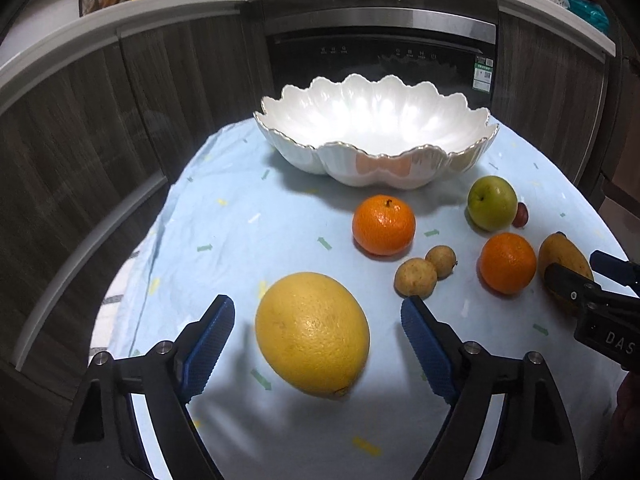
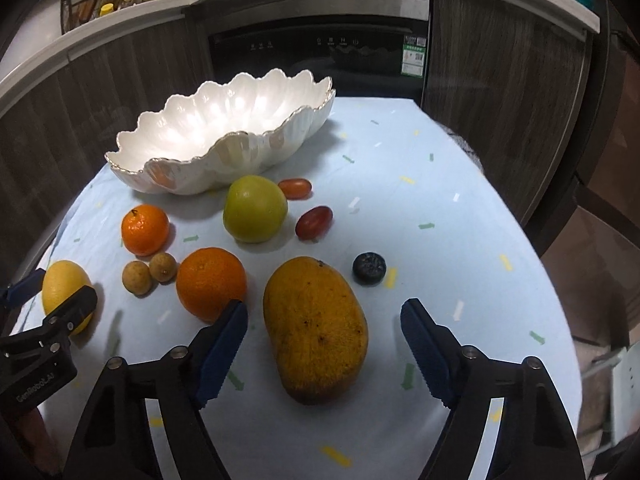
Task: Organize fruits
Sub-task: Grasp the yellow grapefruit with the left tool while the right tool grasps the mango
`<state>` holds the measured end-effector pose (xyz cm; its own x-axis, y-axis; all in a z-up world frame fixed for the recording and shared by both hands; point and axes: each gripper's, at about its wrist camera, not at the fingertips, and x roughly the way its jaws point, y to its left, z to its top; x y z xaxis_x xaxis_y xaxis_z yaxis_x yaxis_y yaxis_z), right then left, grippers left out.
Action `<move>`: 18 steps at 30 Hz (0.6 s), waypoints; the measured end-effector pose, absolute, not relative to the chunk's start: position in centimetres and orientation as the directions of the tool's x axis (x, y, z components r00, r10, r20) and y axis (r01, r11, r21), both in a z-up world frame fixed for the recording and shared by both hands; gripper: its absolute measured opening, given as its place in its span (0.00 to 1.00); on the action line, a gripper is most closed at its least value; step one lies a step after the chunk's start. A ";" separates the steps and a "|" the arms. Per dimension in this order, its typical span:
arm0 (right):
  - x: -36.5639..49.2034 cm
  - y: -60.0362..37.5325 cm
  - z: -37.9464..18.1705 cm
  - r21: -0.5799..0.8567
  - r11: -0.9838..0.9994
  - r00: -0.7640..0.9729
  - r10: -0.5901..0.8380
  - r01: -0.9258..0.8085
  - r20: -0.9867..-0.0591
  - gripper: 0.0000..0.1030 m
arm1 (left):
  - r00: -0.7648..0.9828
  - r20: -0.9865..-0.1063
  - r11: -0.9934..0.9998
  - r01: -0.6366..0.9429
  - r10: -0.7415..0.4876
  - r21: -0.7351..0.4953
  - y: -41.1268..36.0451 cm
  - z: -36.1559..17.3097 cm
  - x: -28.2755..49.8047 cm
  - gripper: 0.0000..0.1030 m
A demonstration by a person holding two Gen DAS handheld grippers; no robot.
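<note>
A white scalloped bowl (image 1: 376, 120) (image 2: 208, 120) stands empty at the far side of the table. My left gripper (image 1: 318, 312) is open around a large yellow citrus (image 1: 312, 334) lying on the cloth, its pads apart from it. My right gripper (image 2: 324, 316) is open around a yellow mango (image 2: 316, 328), not touching it. Two oranges (image 1: 384, 224) (image 1: 508, 262), a green apple (image 1: 492, 202) and two small brown longans (image 1: 416, 278) lie between the fruit and the bowl. In the right wrist view the oranges (image 2: 145, 229) (image 2: 211, 282) and the apple (image 2: 255, 208) also show.
A light blue cloth (image 2: 460, 240) covers the table. Two reddish grape tomatoes (image 2: 314, 222) (image 2: 295, 188) and a dark round fruit (image 2: 369, 268) lie right of the apple. Dark cabinets and an oven (image 1: 380, 52) stand behind the table.
</note>
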<state>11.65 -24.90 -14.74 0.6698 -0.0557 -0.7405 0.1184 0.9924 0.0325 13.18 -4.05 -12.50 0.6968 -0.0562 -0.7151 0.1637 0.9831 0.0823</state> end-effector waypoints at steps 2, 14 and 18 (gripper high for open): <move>11.8 -24.9 -15.0 0.035 0.993 0.665 -0.051 0.115 -0.745 0.76 | 0.690 -0.722 0.983 0.165 -0.061 0.075 -4.0 -12.8 13.4 0.79; 12.3 -24.7 -15.8 0.031 0.994 0.637 -0.045 0.108 -0.770 0.56 | 0.669 -0.741 0.985 0.161 -0.058 0.067 -3.8 -13.5 14.1 0.57; 12.3 -24.6 -15.7 0.034 0.994 0.642 -0.039 0.102 -0.766 0.51 | 0.673 -0.739 0.985 0.154 -0.048 0.077 -3.7 -13.5 14.0 0.54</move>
